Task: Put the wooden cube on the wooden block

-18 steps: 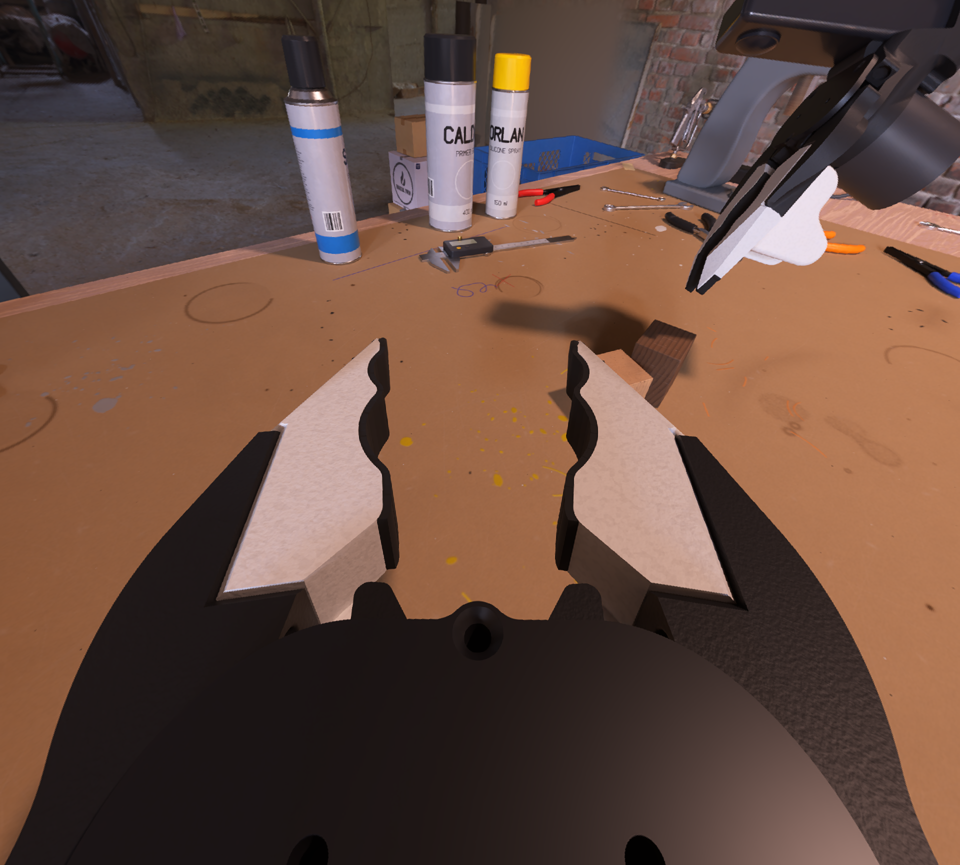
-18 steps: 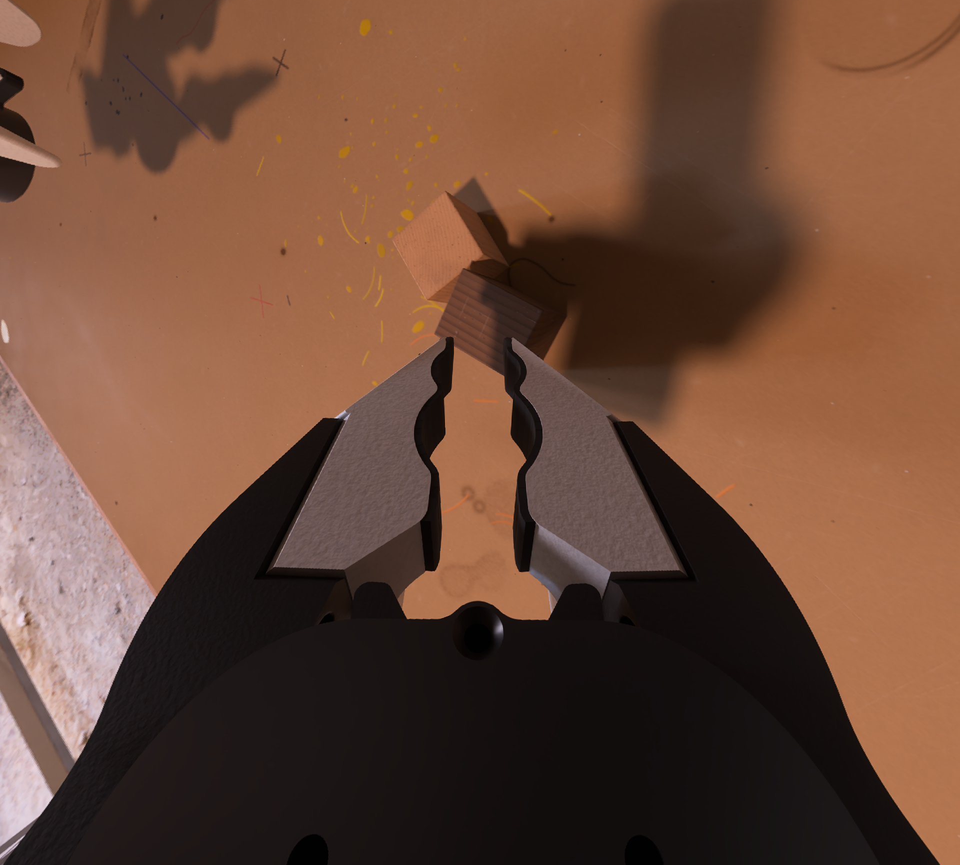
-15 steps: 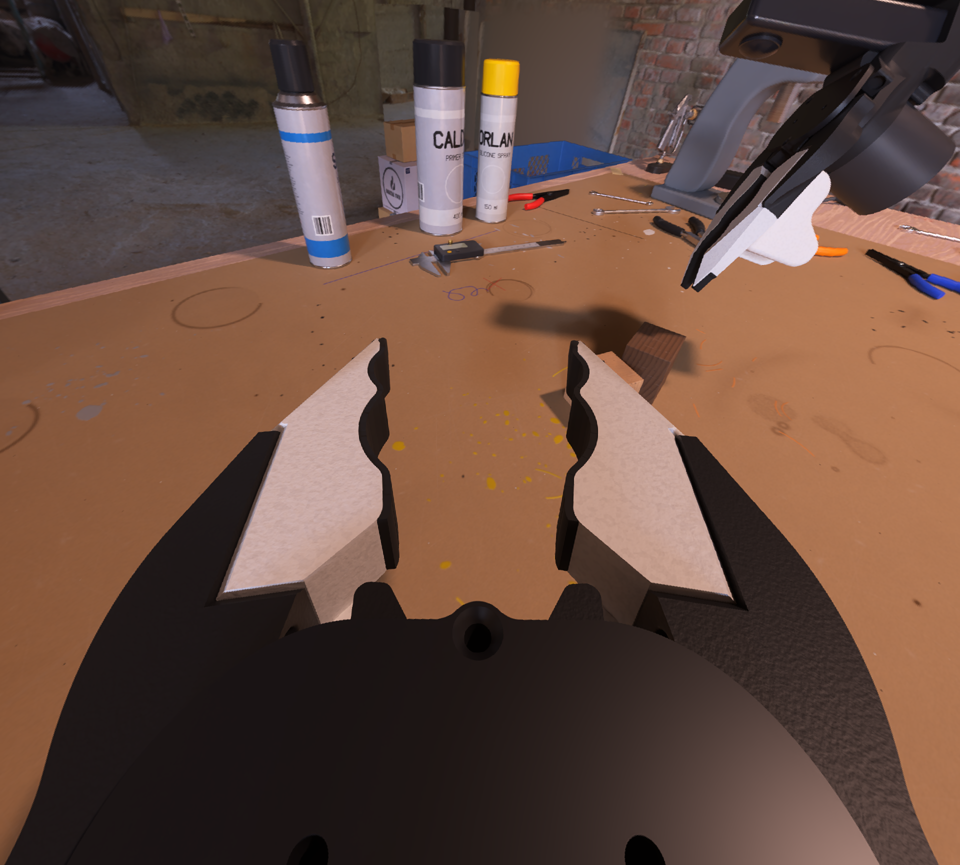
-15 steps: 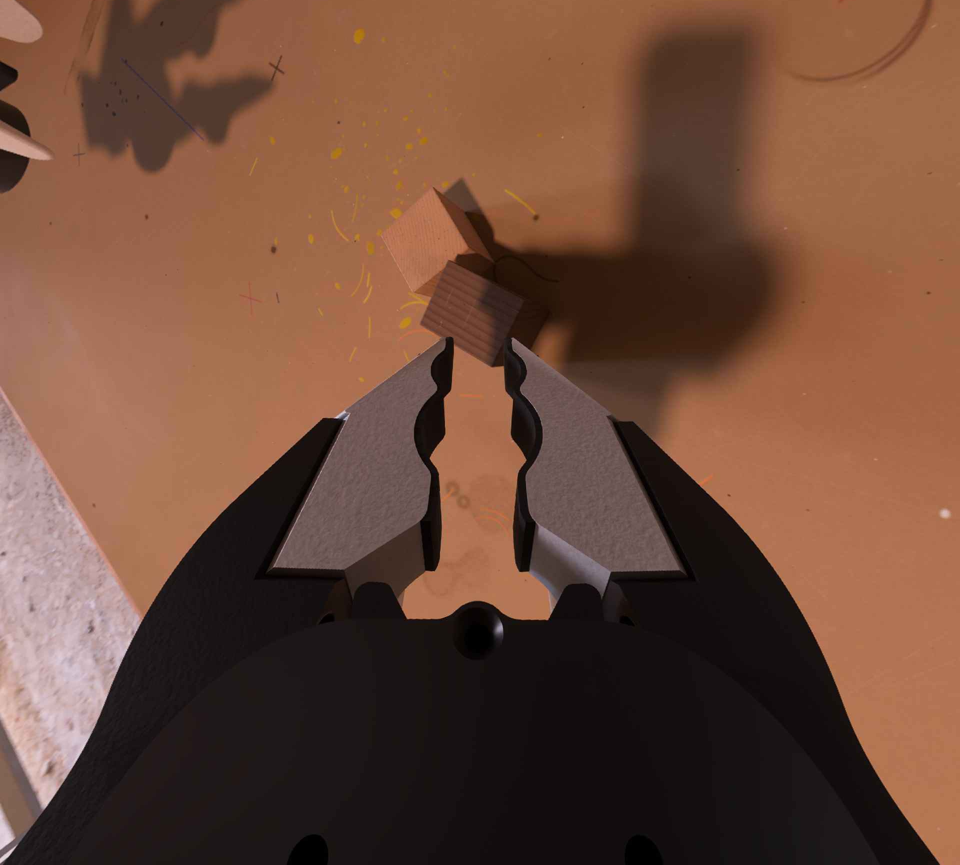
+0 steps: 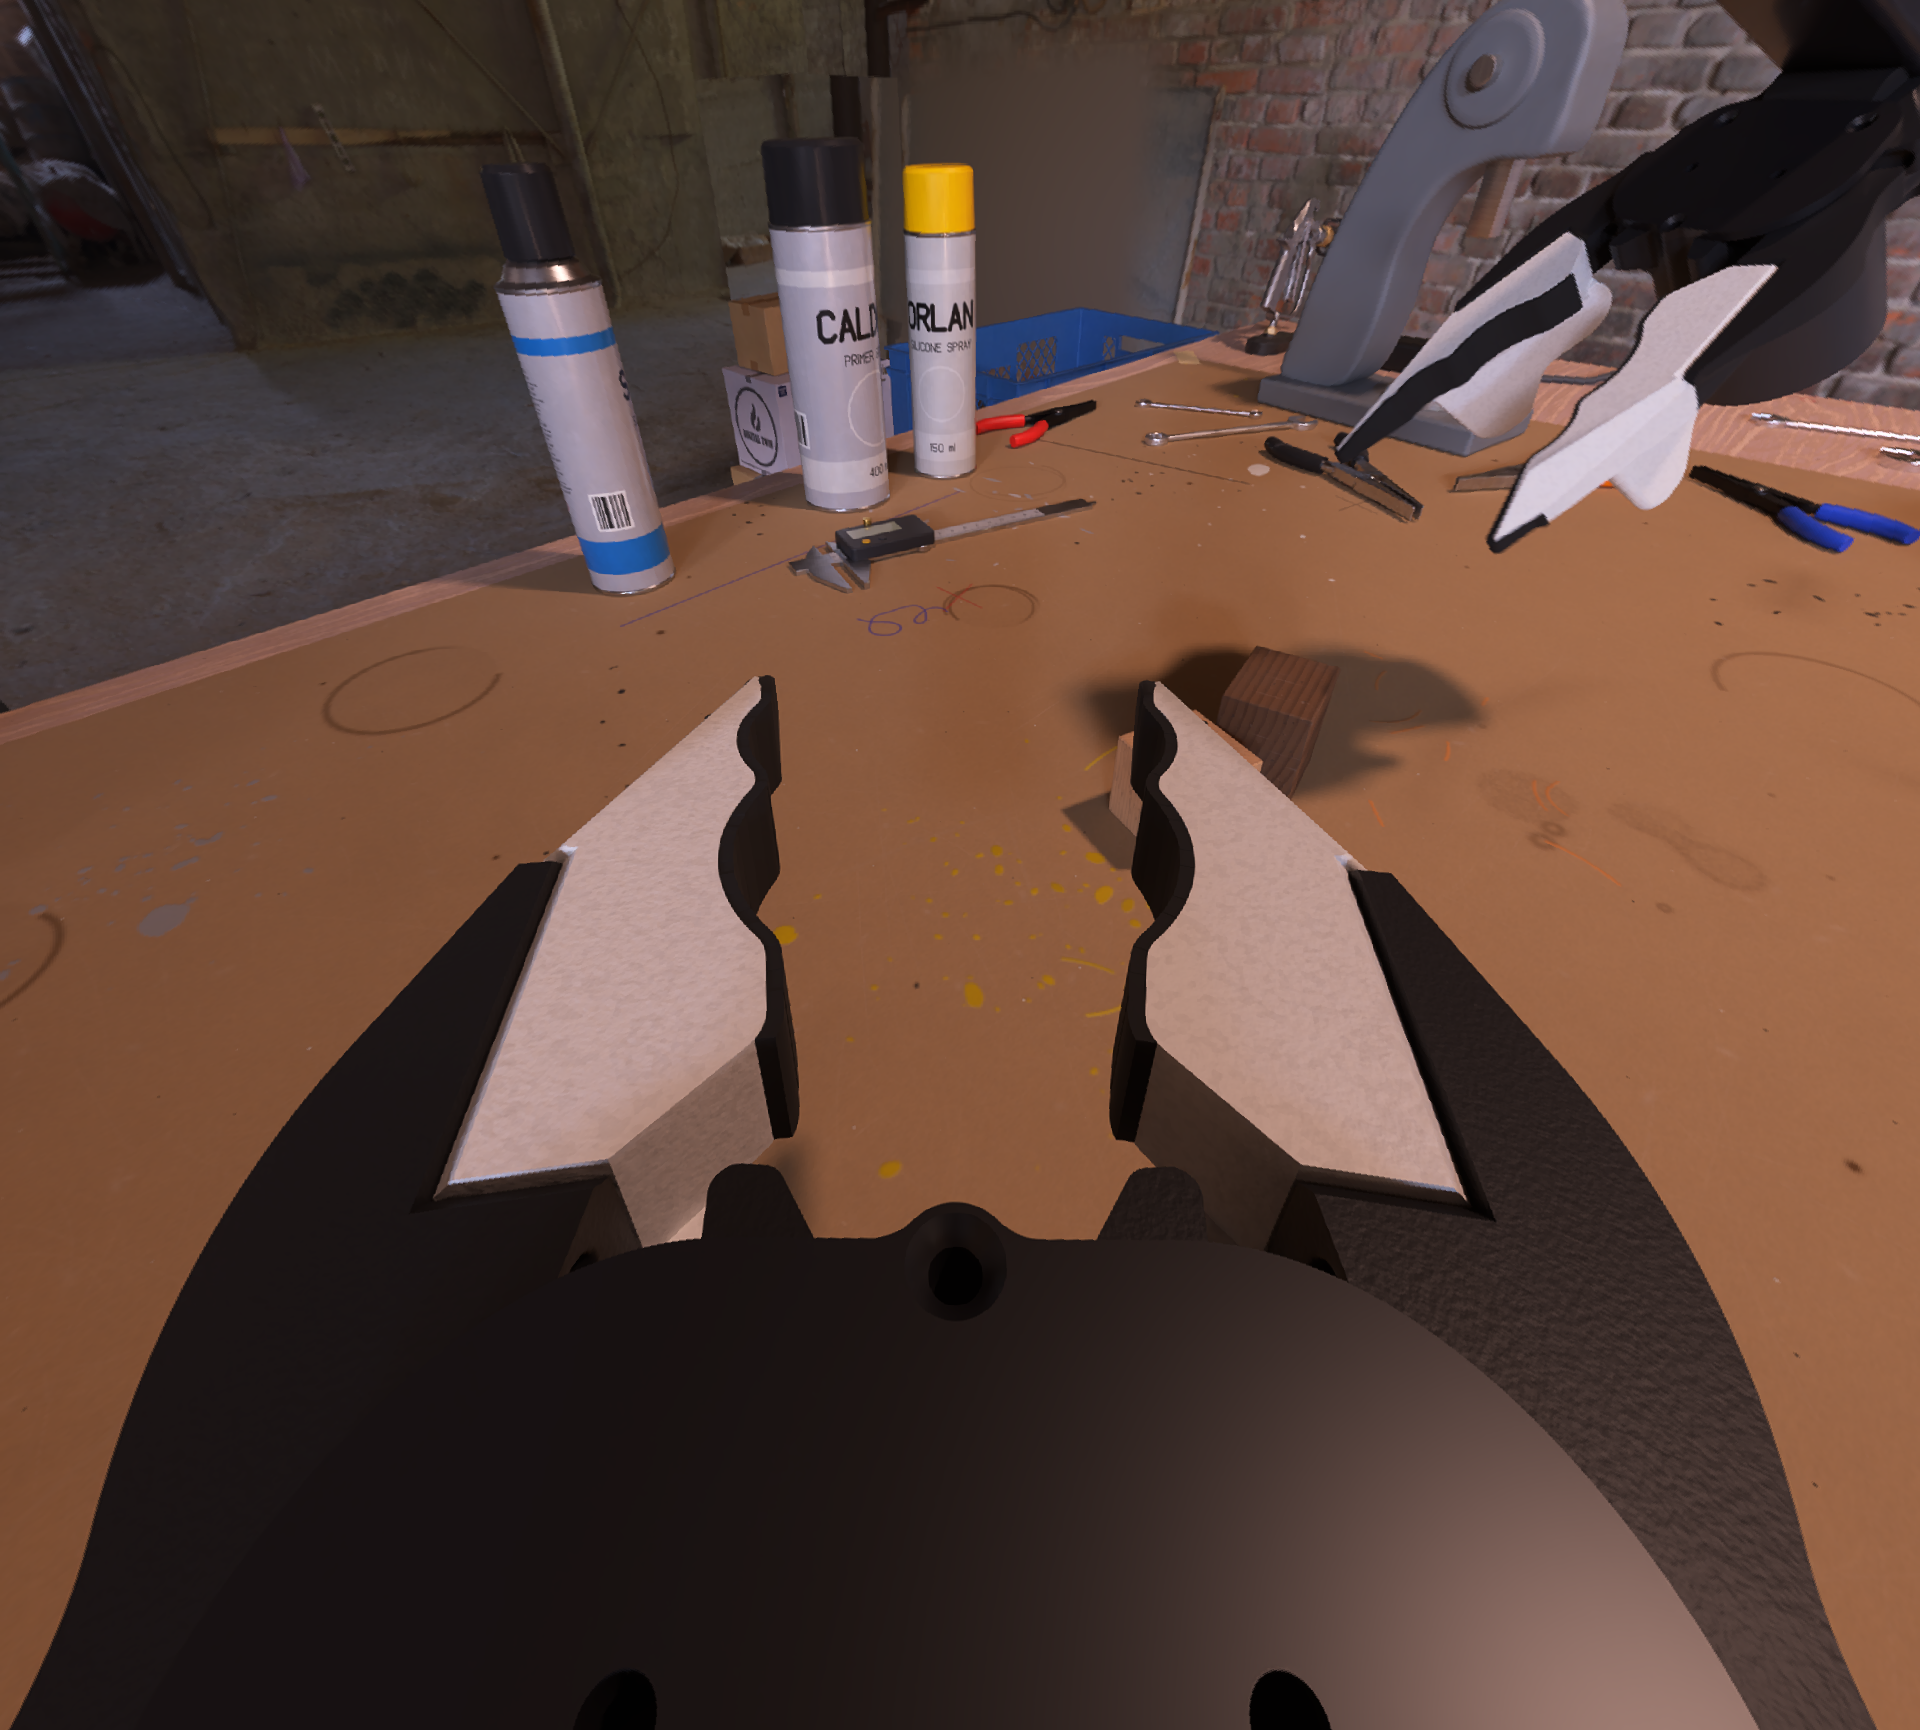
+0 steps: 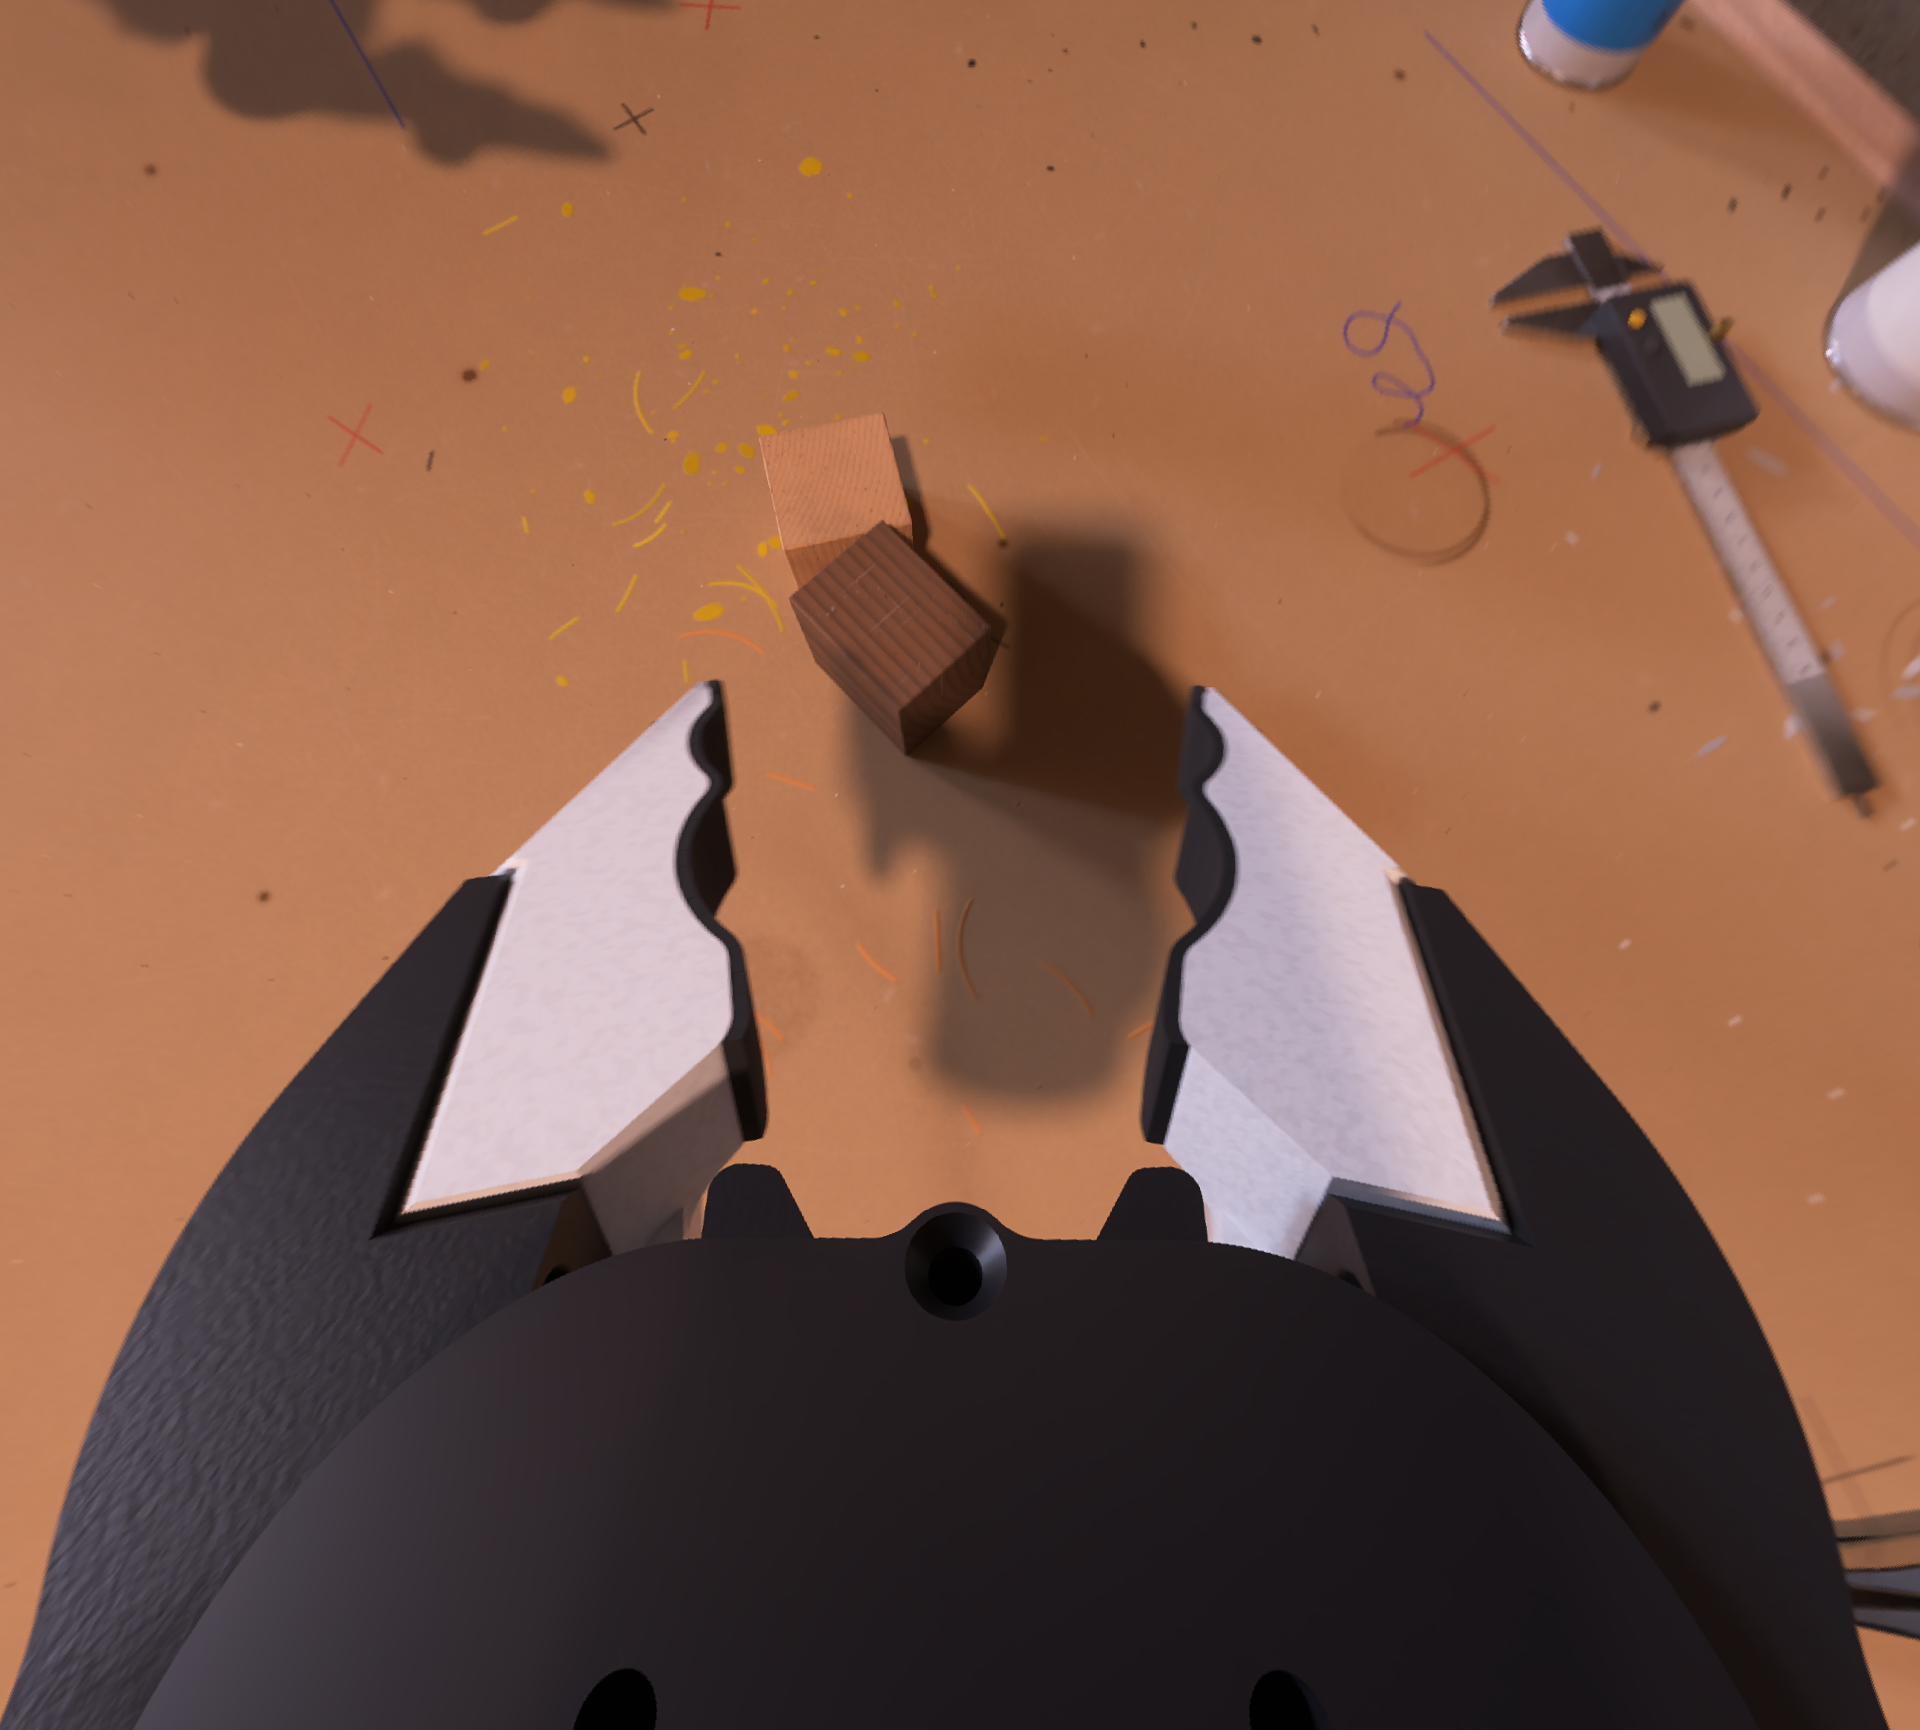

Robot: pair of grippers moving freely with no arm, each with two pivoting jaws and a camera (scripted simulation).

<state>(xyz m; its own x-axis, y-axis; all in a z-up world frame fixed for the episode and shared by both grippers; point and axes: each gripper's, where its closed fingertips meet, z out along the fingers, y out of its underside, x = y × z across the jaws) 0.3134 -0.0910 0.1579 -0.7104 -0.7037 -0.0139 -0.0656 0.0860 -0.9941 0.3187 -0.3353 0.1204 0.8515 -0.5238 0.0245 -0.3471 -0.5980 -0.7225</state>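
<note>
A light wooden cube [image 6: 831,480] sits on the brown table. A darker wooden block [image 6: 894,631] lies tilted against its near corner, touching it. My right gripper [image 6: 956,691] is open and empty, above and just short of the dark block. In the left wrist view the dark block [image 5: 1278,714] shows past my right fingertip, and the light cube [image 5: 1124,781] is mostly hidden behind that finger. My left gripper [image 5: 956,683] is open and empty, low over the table. The right gripper [image 5: 1418,496] hangs open at the upper right.
Three spray cans [image 5: 826,330] and a caliper [image 5: 914,537] stand at the far table edge, with a blue crate [image 5: 1070,340] behind them. A grey press stand [image 5: 1455,205], wrenches and pliers [image 5: 1808,517] lie at the far right. The caliper [image 6: 1683,371] lies right of the blocks.
My right gripper has opened wide from nearly shut, and has drawn back and turned. The dark block still leans on the light cube. My left gripper has hardly moved.
</note>
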